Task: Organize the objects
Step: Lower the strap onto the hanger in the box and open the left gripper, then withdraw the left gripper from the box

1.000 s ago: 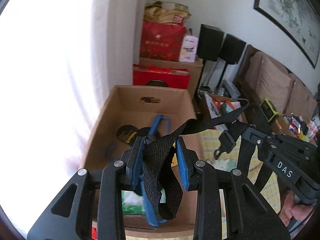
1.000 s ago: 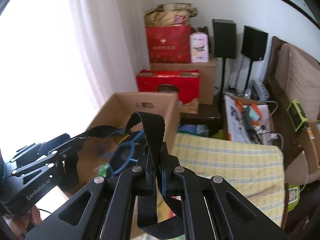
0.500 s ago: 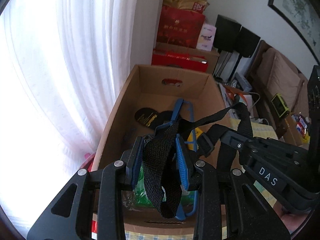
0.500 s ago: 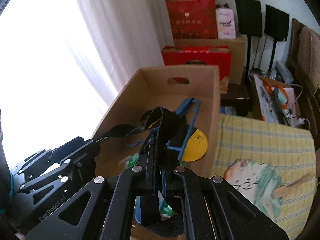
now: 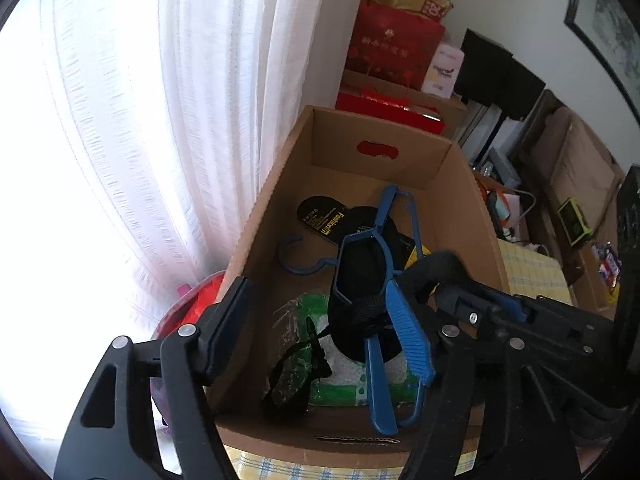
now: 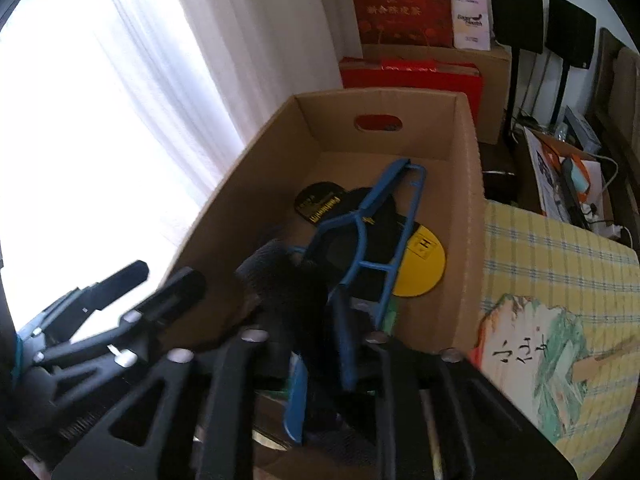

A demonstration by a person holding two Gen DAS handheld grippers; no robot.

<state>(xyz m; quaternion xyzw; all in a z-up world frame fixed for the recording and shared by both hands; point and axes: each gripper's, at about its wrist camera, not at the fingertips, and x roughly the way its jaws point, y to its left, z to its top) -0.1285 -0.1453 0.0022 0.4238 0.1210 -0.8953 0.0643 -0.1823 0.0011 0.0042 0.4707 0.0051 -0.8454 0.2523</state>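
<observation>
box: open cardboard box [image 5: 276, 208] stands by the white curtain [image 5: 224, 80], against the edge of the yellow checked cloth [image 6: 560, 264]; inside lie a blue hanger [image 5: 384, 248], black card tags, a yellow disc [image 6: 424, 264] and a green-white packet [image 5: 344, 364]
change: a second ago both grippers clamped the black strap above the box; now both have let go over it and both sets of jaws are opening
strap: black webbing strap [image 5: 360, 292] is down inside the box, draped through the hanger frame near the near wall; one loop [image 5: 436, 268] curls up by the right gripper
left gripper: left gripper [image 5: 320, 344] jaws wide apart, nothing pressed between the pads; blue pad [image 5: 408, 336] clear of the webbing
right gripper: right gripper [image 6: 304, 320] jaws partly apart, view blurred; strap bulk sits between them, looks loose rather than pinched
task: this item reads as delivered to the box; likely next is to back out and fetch another
pose: both grippers tilted steeply down into the box mouth, side by side, each visible in the other's view
</observation>
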